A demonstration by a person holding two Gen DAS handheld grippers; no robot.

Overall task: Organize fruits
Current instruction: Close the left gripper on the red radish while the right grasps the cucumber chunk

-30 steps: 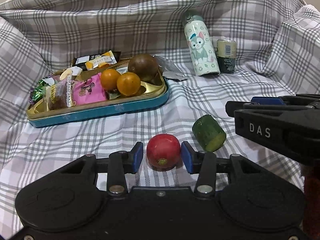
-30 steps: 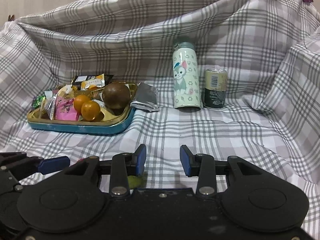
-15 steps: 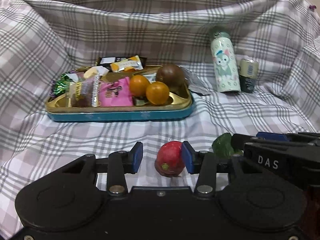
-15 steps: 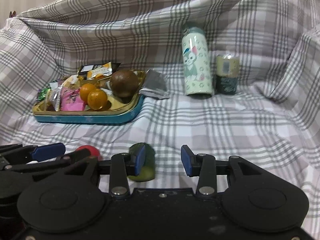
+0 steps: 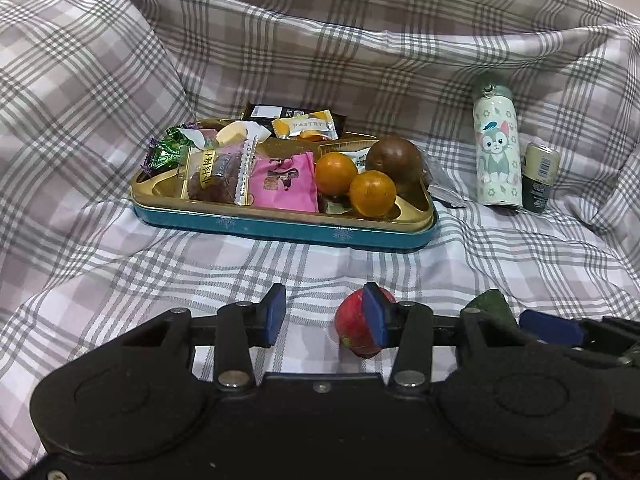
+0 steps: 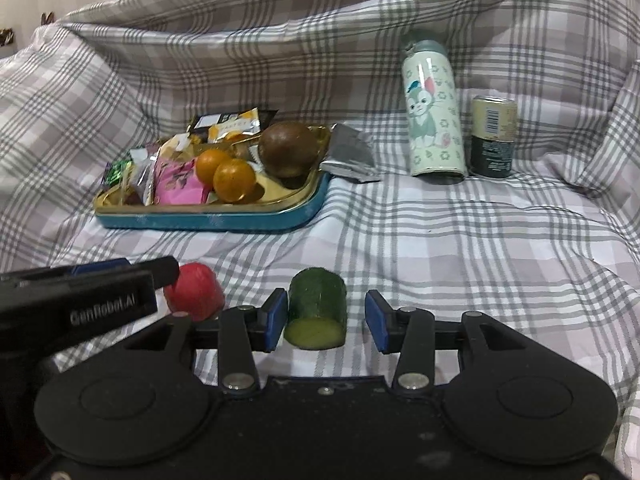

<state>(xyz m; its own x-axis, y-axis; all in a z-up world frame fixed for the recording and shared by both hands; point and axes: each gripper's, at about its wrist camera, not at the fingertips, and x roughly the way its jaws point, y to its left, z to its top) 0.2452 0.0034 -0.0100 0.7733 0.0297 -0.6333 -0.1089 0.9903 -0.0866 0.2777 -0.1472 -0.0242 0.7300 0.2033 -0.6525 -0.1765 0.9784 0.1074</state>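
Observation:
A red round fruit [image 5: 354, 330] lies on the checked cloth, against the right finger of my left gripper [image 5: 324, 318], which is open. It also shows in the right wrist view [image 6: 195, 296]. A green cucumber piece [image 6: 317, 308] lies between the fingers of my right gripper [image 6: 326, 320], which is open, close to its left finger. A teal tin tray [image 5: 280, 226] holds two oranges [image 5: 372, 193], a brown round fruit [image 5: 394, 162] and snack packets [image 5: 280, 184]. The tray also shows in the right wrist view [image 6: 208, 220].
A cat-print bottle [image 6: 434, 112] and a small can [image 6: 492, 136] stand at the back right. A silver wrapper [image 6: 350, 154] lies beside the tray. The checked cloth [image 6: 460, 240] rises in folds behind and at both sides.
My left gripper has drawn back and shifted left, so the red fruit now sits at its right finger. My right gripper has moved so the cucumber piece lies between its fingers.

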